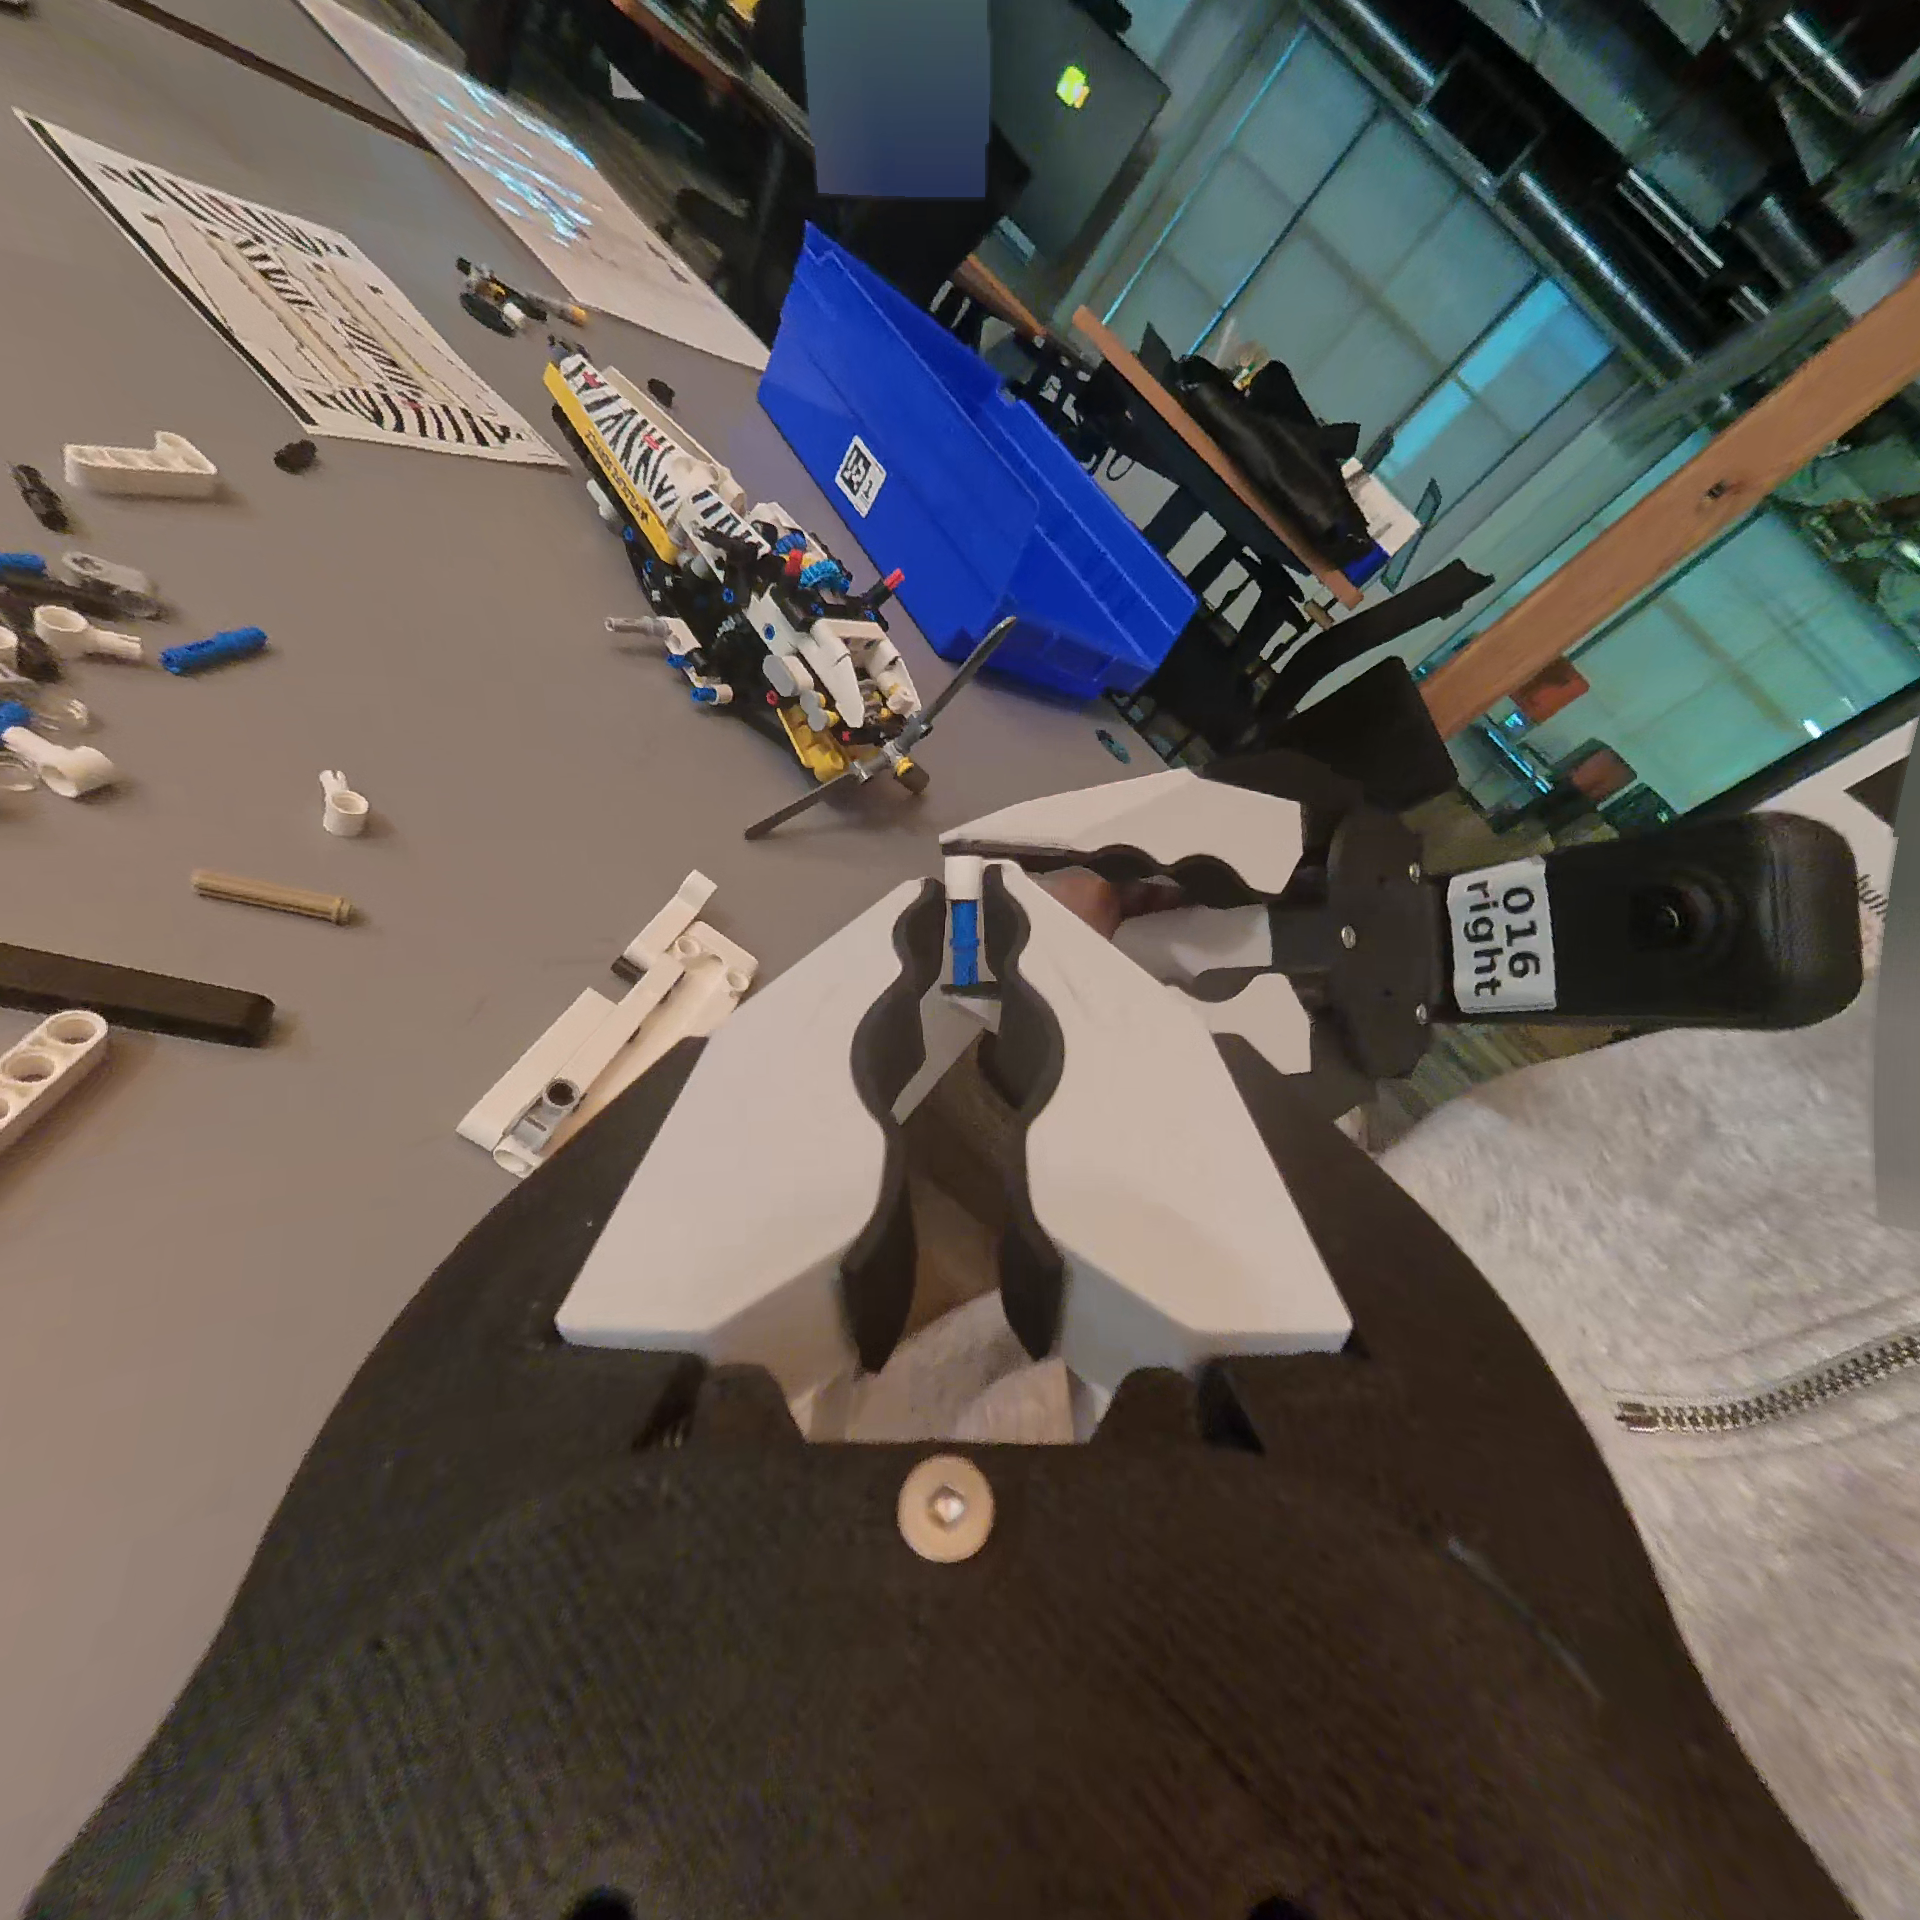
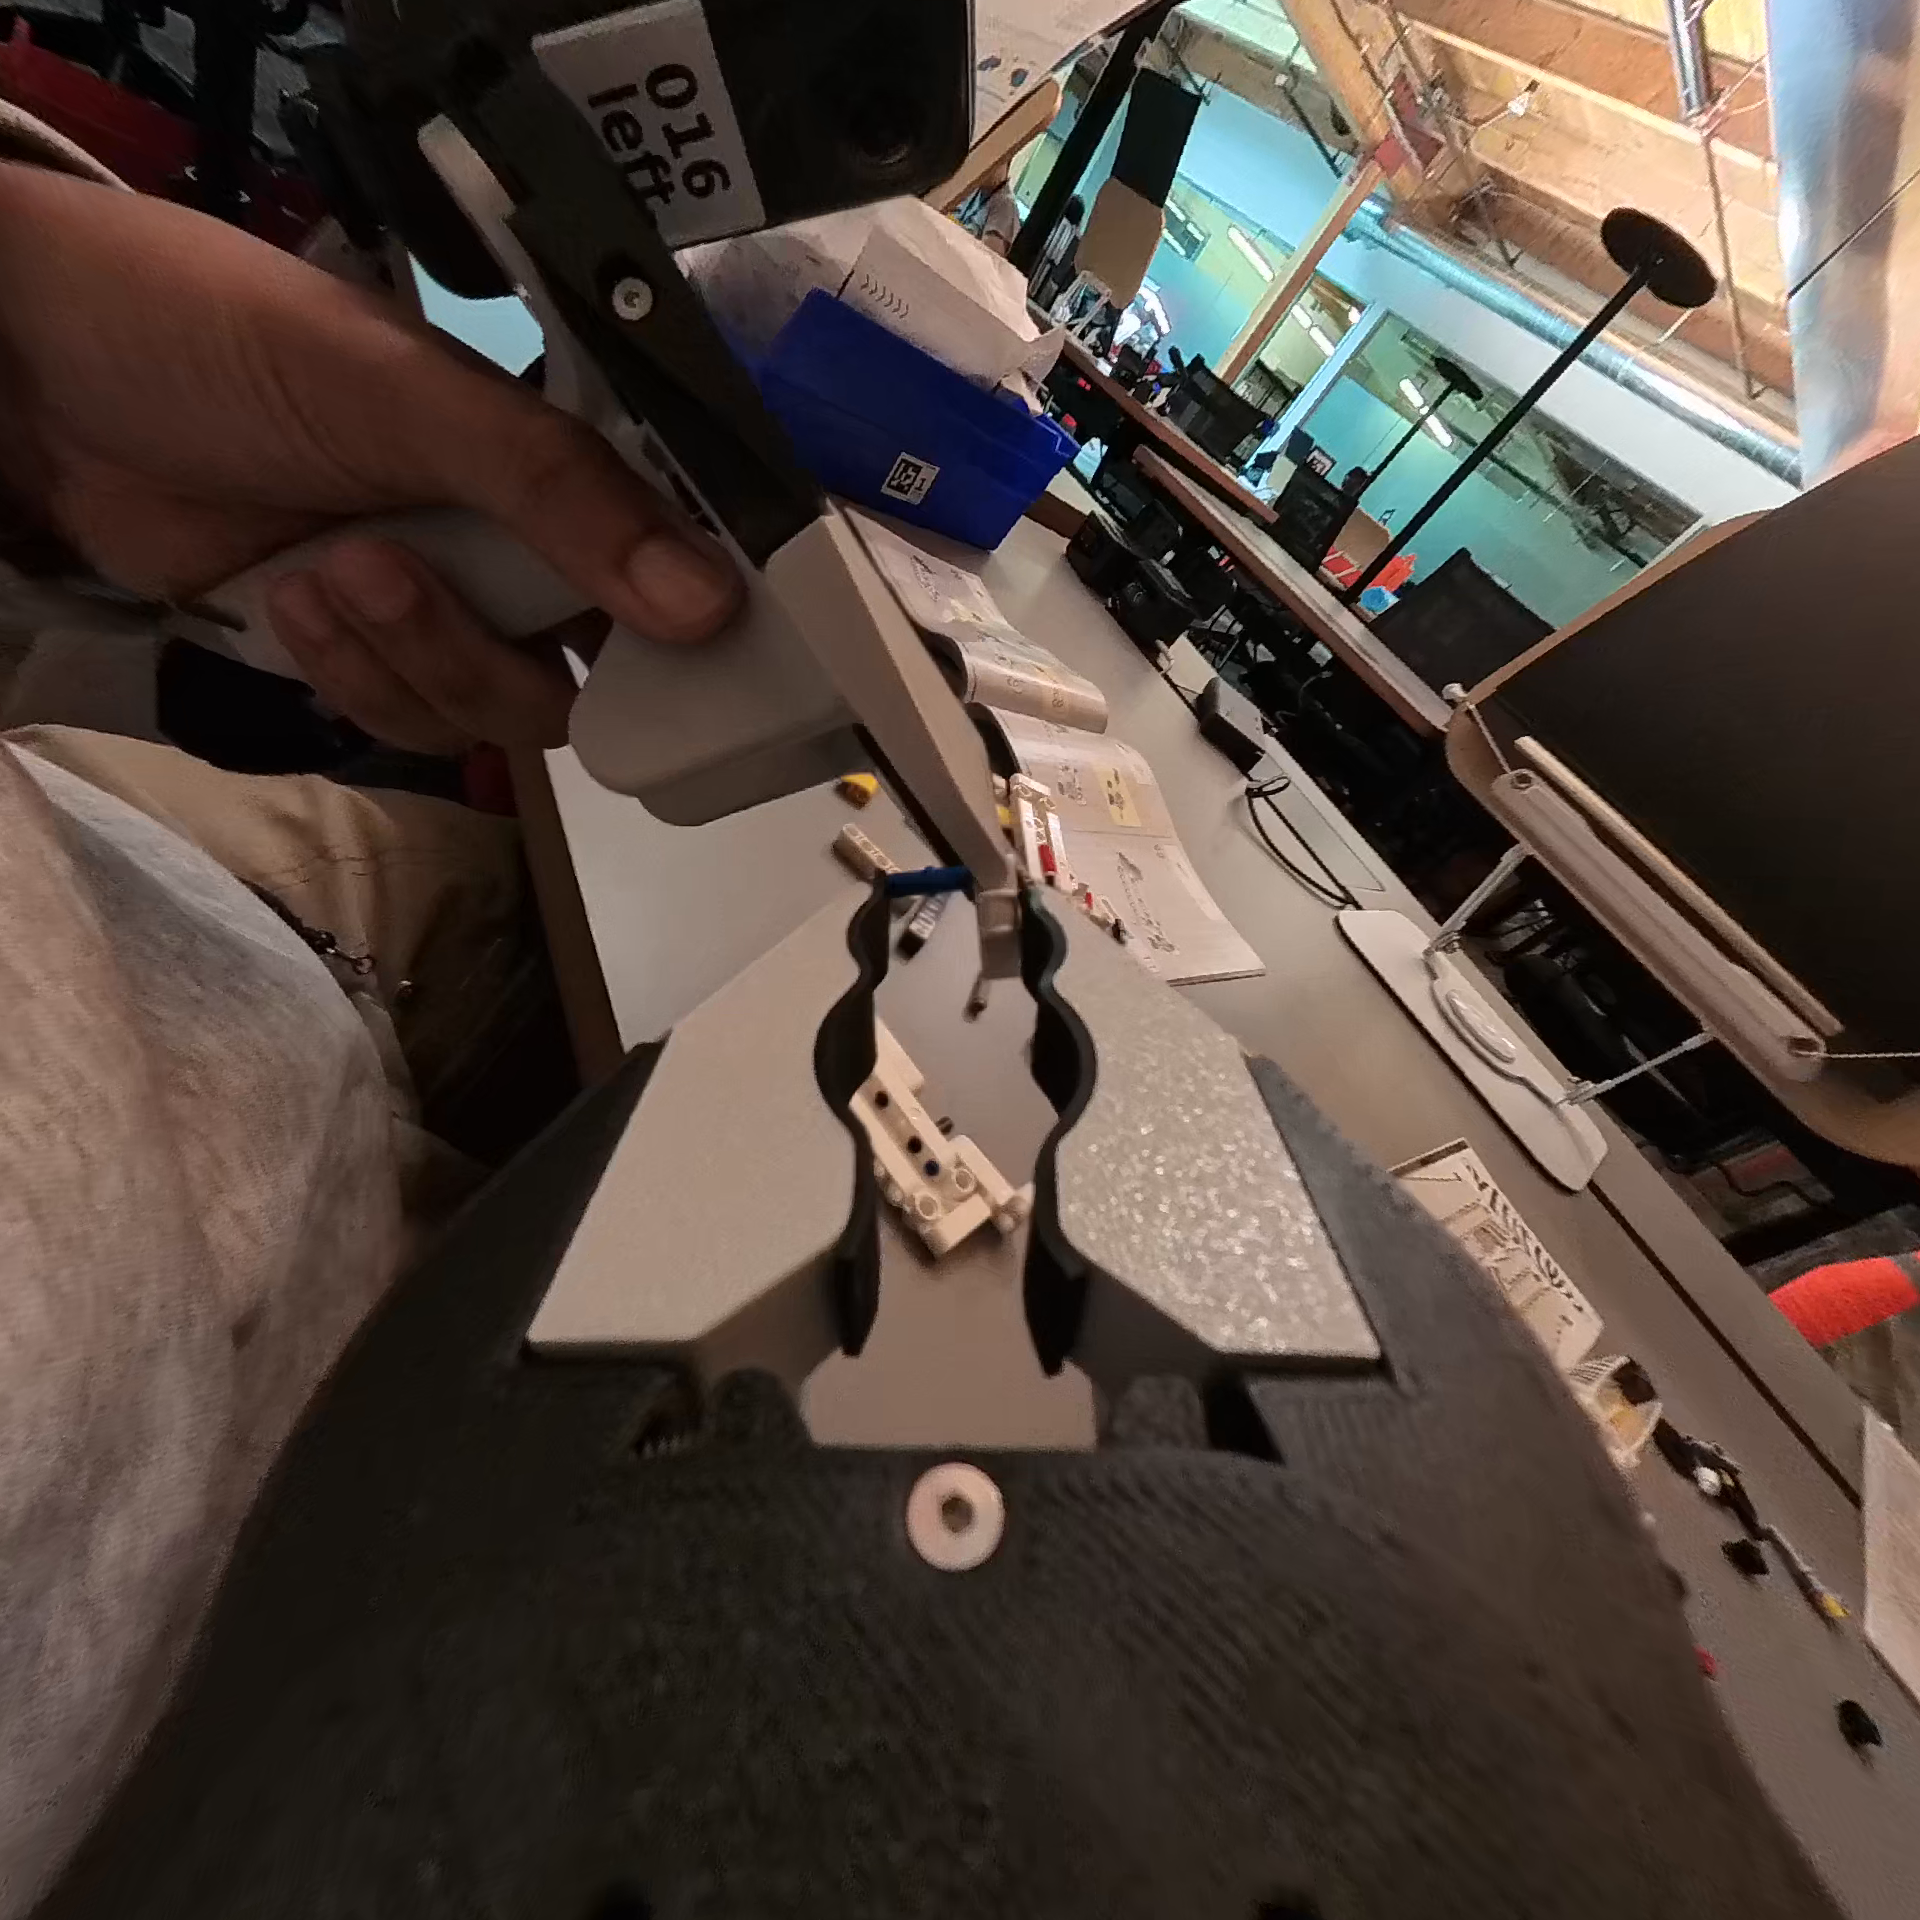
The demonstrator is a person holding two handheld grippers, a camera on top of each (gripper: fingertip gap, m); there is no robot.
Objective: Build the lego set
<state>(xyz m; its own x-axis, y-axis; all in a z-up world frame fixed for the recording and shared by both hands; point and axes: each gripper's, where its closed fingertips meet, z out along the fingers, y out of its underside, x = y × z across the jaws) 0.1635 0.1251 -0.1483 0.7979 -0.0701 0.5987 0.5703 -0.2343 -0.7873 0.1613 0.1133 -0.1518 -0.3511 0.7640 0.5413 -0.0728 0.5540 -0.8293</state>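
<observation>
While raised off the grey table [image 1: 436,644], left gripper [image 1: 961,935] pinched on a blue pin [image 1: 963,940] capped by a white connector [image 1: 961,873]; right gripper [image 2: 951,914] half-spread, meeting it tip to tip. Farther back, lying on its side, zebra-striped model [image 1: 727,561] beside a blue bin [image 1: 956,488].

Saw a white printed label [image 1: 1496,940] on the right gripper [image 1: 997,883] and a matching label [image 2: 665,135] on the left gripper [image 2: 997,899]. Found a square code tag [image 1: 860,475] on the blue bin [image 1: 997,561]. Print on the striped sheet [image 1: 281,301] seemed too small to read.
</observation>
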